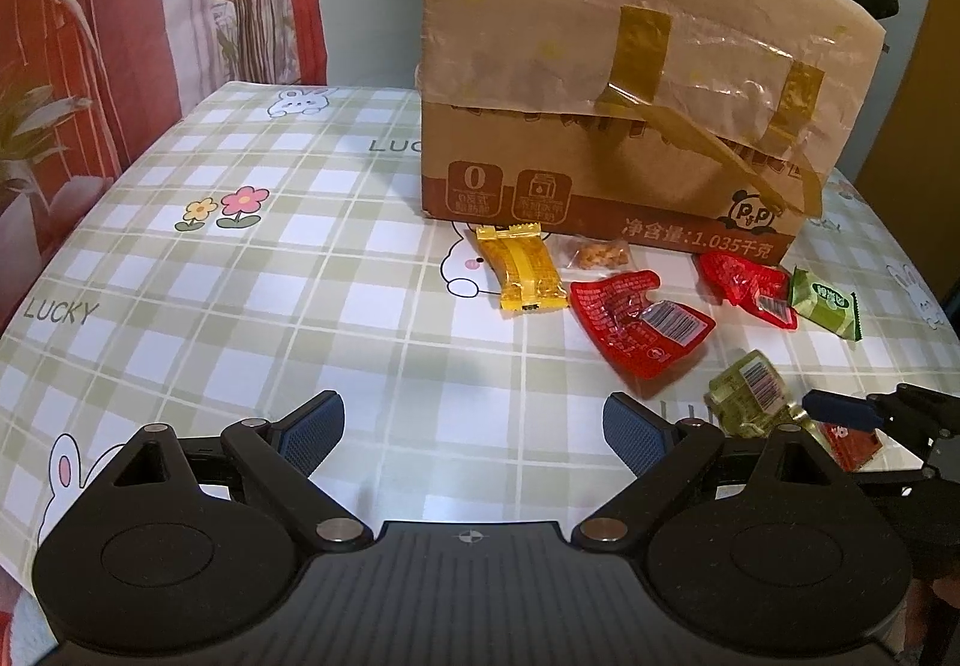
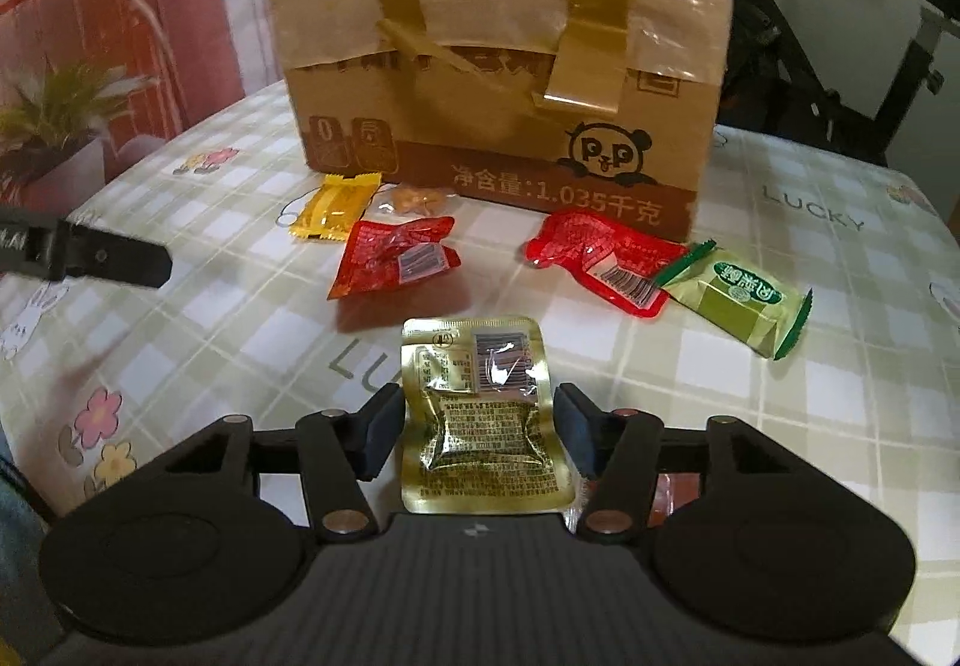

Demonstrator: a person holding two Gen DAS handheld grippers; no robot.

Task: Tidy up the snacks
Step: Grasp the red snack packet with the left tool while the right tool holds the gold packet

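In the right wrist view my right gripper (image 2: 479, 396) has a gold snack packet (image 2: 483, 414) between its fingers, and both pads touch the packet's sides. The left wrist view shows that packet (image 1: 747, 396) at the lower right beside a finger of the right gripper (image 1: 840, 408). My left gripper (image 1: 474, 408) stands open over bare tablecloth, holding nothing. Loose snacks lie before the cardboard box (image 2: 498, 126): a yellow packet (image 2: 330, 210), a clear bag of orange bits (image 2: 417, 201), two red packets (image 2: 390, 258) (image 2: 594, 252) and a green packet (image 2: 738, 306).
An orange-red packet (image 1: 852, 441) lies under the right gripper. The checked tablecloth (image 1: 240, 276) is bare on the left half. A curtain and potted plants stand beyond the table's left edge, and black exercise equipment (image 2: 840, 36) behind the right.
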